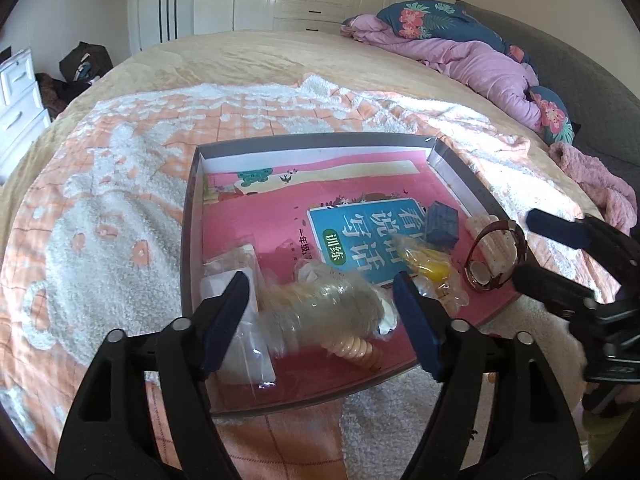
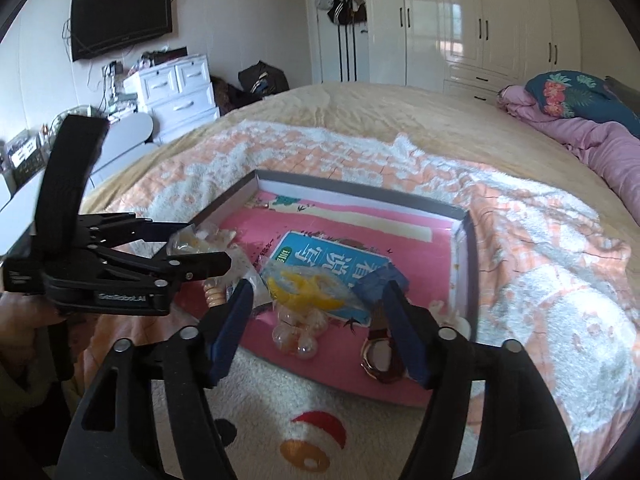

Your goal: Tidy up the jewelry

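Observation:
A grey shallow box (image 1: 187, 240) (image 2: 360, 194) lies on the bed, lined with a pink book. My left gripper (image 1: 320, 280) (image 2: 208, 244) is open with a blurred clear bag of beads (image 1: 320, 312) (image 2: 186, 242) between its fingers. Whether the pads touch the bag I cannot tell. A peach bead bracelet (image 1: 356, 350) (image 2: 214, 296) lies under it. My right gripper (image 2: 318, 288) (image 1: 526, 248) stands open at the box's near right corner. A maroon watch (image 2: 378, 358) (image 1: 492, 258) rests there beside its right finger. A yellow bagged piece (image 2: 304, 294) (image 1: 426, 264) and a dark blue box (image 1: 440, 224) (image 2: 384, 282) lie mid-tray.
A clear bead bracelet (image 2: 296, 340) and a cream clip (image 1: 494, 242) sit near the front rim. A peach-and-white blanket (image 1: 120, 200) surrounds the box. Pink bedding (image 1: 480, 68) is piled far right. White drawers (image 2: 180, 92) and wardrobes (image 2: 480, 20) stand beyond the bed.

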Action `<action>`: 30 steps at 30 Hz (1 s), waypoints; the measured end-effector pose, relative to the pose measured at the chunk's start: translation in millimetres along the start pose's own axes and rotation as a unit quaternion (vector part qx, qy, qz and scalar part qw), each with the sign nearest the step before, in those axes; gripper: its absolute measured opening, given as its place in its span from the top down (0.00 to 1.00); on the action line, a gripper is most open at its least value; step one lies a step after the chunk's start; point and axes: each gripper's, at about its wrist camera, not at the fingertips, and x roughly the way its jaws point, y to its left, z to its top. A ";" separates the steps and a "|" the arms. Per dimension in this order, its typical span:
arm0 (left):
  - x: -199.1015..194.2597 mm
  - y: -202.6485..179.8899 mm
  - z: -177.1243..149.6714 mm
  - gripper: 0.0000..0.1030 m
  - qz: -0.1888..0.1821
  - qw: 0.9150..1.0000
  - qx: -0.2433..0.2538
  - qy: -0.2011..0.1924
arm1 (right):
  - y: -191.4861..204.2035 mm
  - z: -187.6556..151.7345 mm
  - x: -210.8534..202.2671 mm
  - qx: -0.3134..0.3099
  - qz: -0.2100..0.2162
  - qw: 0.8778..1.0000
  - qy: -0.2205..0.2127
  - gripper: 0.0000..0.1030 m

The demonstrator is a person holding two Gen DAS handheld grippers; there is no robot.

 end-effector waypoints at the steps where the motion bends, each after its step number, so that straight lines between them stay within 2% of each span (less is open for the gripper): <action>1: -2.1 -0.3 0.3 0.30 0.001 1.000 0.000 -0.002 | -1.0 -0.5 -5.6 0.002 -0.002 1.000 -0.004 0.31; 6: -18.4 -3.0 0.9 0.21 0.005 1.000 -0.002 -0.015 | -3.0 -5.7 -37.2 0.010 -0.010 1.000 -0.026 0.19; 10: -40.5 -7.7 0.6 0.11 0.007 0.999 -0.006 -0.033 | -2.8 -11.3 -62.4 0.011 -0.016 0.999 -0.045 0.15; 12: -53.1 -11.4 -0.7 0.09 0.012 0.999 -0.006 -0.043 | -1.9 -14.6 -75.4 0.011 -0.024 0.998 -0.055 0.05; 19: -95.6 -25.4 -19.0 0.09 0.030 0.998 -0.011 -0.058 | 3.9 -28.5 -111.4 0.011 -0.029 0.997 -0.070 0.05; 23: -116.6 -30.7 -40.1 0.09 0.033 0.997 -0.026 -0.062 | 7.7 -40.0 -124.9 0.016 -0.036 0.997 -0.070 0.04; 30: -132.4 -39.1 -76.0 0.09 0.042 0.997 -0.037 -0.049 | 7.3 -59.1 -134.4 0.041 -0.051 0.996 -0.064 0.04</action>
